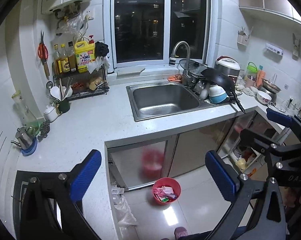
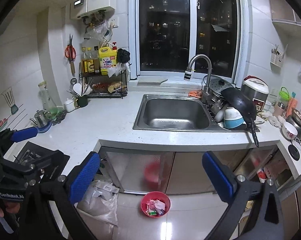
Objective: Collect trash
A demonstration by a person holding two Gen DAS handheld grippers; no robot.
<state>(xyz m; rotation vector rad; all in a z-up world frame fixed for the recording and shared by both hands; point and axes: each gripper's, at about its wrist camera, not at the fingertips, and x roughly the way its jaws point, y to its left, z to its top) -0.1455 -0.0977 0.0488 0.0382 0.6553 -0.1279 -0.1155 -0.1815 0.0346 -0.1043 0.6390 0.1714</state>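
1. Up above the floor, the left gripper [image 1: 153,177] is hanging with its two blue pads wide apart and nothing between them.
2. Just beside it, the right gripper [image 2: 150,177] is waiting the same way, pads wide apart and holding nothing.
3. Down between the pads, one red bin [image 2: 155,204] is sitting on the shiny floor, close to the steel cupboard doors [image 2: 142,170]. It is holding pink and green wrappers, the trash [image 2: 156,206] already inside. A white plastic bag [image 2: 102,202] is lying on the floor near the bin, by the cupboard corner.
4. I think the job is at the looking stage, finding what to pick up. To do it well, a gripper should be going down slowly over one loose piece, keeping the pads apart until they are on both sides of it, then squeezing gently. The bag looks soft, so pinching a fold would be working best.
5. Farther out, one white tabletop [image 2: 102,124] is carrying one steel sink [image 2: 176,112] with one tap [image 2: 202,68].
6. Counting up: two grippers, one bin, one bag, one sink, one tap.
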